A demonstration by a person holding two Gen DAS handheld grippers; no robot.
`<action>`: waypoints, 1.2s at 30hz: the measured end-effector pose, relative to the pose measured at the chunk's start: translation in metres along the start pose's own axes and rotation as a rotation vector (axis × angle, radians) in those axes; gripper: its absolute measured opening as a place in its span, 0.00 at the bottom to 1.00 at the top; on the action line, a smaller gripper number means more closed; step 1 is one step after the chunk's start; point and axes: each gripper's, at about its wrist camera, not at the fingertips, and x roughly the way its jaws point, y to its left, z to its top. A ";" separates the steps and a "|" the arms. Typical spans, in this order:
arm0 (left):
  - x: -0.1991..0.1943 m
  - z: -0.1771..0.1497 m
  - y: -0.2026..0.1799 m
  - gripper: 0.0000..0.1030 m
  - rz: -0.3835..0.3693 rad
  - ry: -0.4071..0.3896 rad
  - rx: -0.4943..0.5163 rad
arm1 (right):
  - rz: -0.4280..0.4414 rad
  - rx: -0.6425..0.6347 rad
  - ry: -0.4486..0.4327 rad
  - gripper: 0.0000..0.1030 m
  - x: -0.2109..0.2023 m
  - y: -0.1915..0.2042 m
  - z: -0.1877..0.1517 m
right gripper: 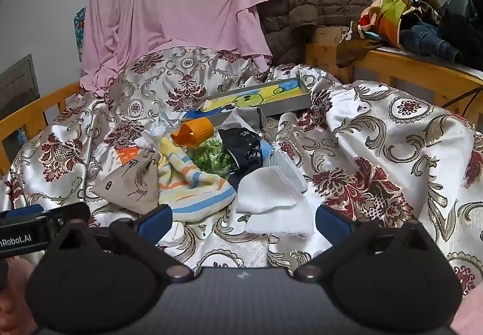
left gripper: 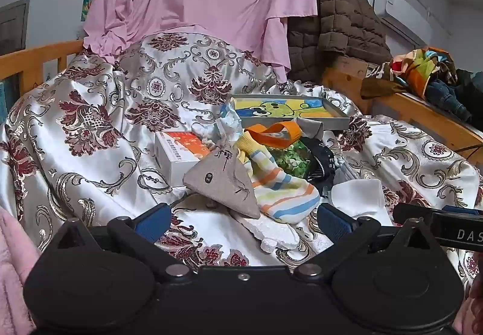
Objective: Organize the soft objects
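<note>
Left wrist view: left gripper [left gripper: 241, 215] hangs above pile, fingers spread wide, nothing between them. Right gripper [right gripper: 243, 218] likewise spread, empty.

Step judged: first pick not yet begun. Advice: take topmost item, pinch at bunched fold, lift straight so neighbours stay put; avoid snagging bedspread [left gripper: 90, 129].

Pile at 12 o'clock of both grippers: grey pouch [left gripper: 225, 181] overlapping striped sock [left gripper: 280, 187]; white cloth [right gripper: 268, 190] at 1 o'clock, crumpled. Dark sock [right gripper: 244, 151] behind. Tray [left gripper: 338, 120] beyond, near pile.
</note>
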 end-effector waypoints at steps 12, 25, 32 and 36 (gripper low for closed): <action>0.000 0.000 0.000 0.99 -0.002 0.005 -0.005 | 0.002 -0.003 0.003 1.00 0.000 0.000 0.000; 0.000 0.000 0.000 0.99 -0.002 0.005 -0.004 | 0.001 0.002 0.001 1.00 0.000 -0.001 0.000; 0.000 0.000 0.000 0.99 -0.002 0.005 -0.004 | 0.001 0.003 0.001 1.00 0.000 -0.001 0.001; 0.000 0.000 0.000 0.99 -0.001 0.005 -0.003 | 0.002 0.003 0.001 1.00 0.000 -0.001 0.001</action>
